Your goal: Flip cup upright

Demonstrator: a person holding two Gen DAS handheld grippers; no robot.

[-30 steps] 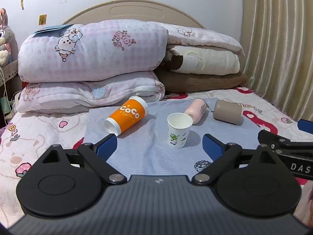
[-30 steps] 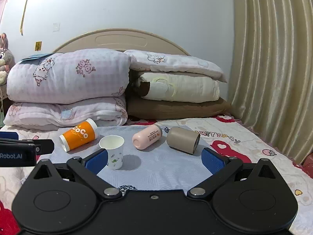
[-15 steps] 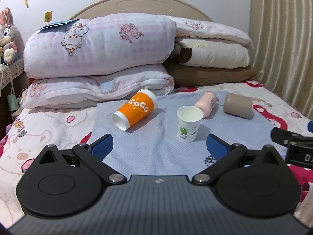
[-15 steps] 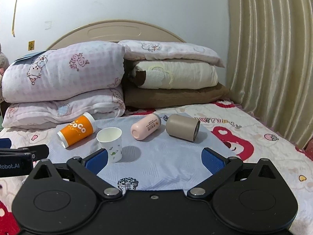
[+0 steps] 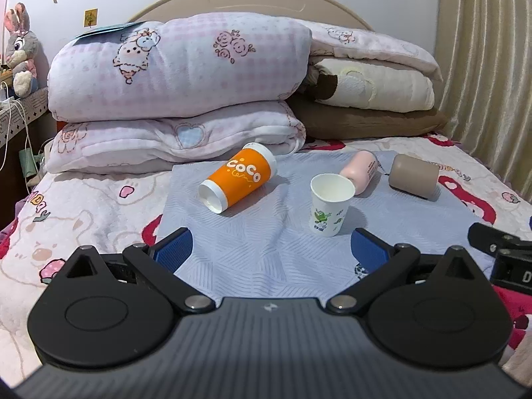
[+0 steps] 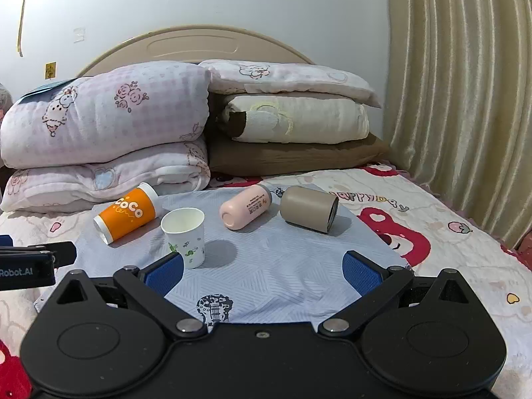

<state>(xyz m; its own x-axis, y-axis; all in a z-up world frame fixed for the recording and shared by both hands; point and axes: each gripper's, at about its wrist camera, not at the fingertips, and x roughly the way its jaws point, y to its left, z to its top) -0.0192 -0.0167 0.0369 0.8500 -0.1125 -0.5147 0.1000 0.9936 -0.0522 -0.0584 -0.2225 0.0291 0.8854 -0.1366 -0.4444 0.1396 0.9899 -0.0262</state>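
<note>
On the orange cup (image 5: 238, 177): "CoCo"

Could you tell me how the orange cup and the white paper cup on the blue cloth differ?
Pose: the orange cup lies on its side, while the white paper cup stands upright with its mouth open to the top.
Look: the orange cup reads "CoCo" in white with white ends; the white paper cup has a small green print.
Size: the orange cup looks longer than the white paper cup is tall.
Both rest on the blue cloth, untouched by either gripper.
</note>
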